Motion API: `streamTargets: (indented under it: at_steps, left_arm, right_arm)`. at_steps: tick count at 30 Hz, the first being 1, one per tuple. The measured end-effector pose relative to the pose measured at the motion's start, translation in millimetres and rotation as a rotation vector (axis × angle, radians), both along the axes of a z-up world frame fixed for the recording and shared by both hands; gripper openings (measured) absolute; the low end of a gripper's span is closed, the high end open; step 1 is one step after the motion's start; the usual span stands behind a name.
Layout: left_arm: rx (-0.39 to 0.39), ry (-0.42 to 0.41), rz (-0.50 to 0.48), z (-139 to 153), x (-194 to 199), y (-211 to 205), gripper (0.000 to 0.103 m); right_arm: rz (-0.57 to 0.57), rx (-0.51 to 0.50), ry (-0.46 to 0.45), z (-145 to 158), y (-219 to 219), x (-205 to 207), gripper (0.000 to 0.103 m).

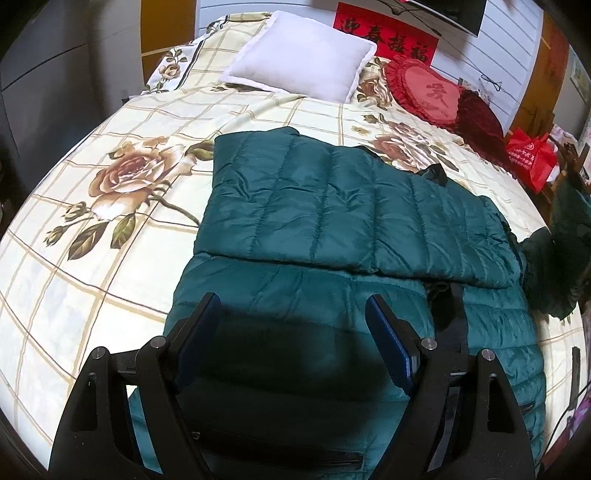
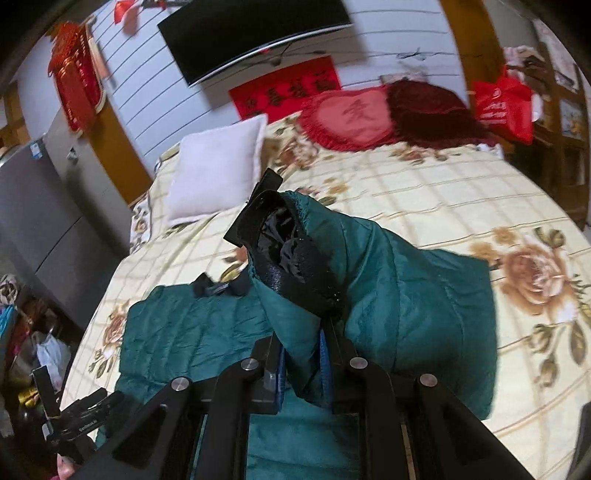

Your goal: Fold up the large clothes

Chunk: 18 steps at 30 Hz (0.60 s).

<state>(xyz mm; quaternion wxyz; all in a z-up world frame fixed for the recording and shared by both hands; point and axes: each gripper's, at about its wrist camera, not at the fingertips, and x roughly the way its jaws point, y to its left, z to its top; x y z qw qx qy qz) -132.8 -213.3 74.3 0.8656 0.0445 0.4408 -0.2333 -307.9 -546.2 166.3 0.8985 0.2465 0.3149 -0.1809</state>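
Note:
A dark green quilted down jacket lies on the bed, one part folded across its body. My left gripper hovers open just above the jacket's near half, with nothing between its blue pads. In the right wrist view my right gripper is shut on a green sleeve of the jacket and holds it lifted off the bed. The sleeve's black-lined cuff stands up above the fingers. The rest of the jacket lies flat to the left below it. The left gripper shows at the lower left edge.
The bed has a cream checked sheet with large roses. A white pillow and red heart cushions lie at its head. A red bag hangs at the right. A dark screen is on the wall, a grey cabinet at the left.

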Motion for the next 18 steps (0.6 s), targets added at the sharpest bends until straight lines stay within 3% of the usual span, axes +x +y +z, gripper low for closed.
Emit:
streamTargets:
  at_steps: [18]
  left_arm:
    - [-0.047, 0.002, 0.009, 12, 3, 13, 0.081]
  right_arm:
    - [0.204, 0.134, 0.051, -45, 81, 119, 0.015]
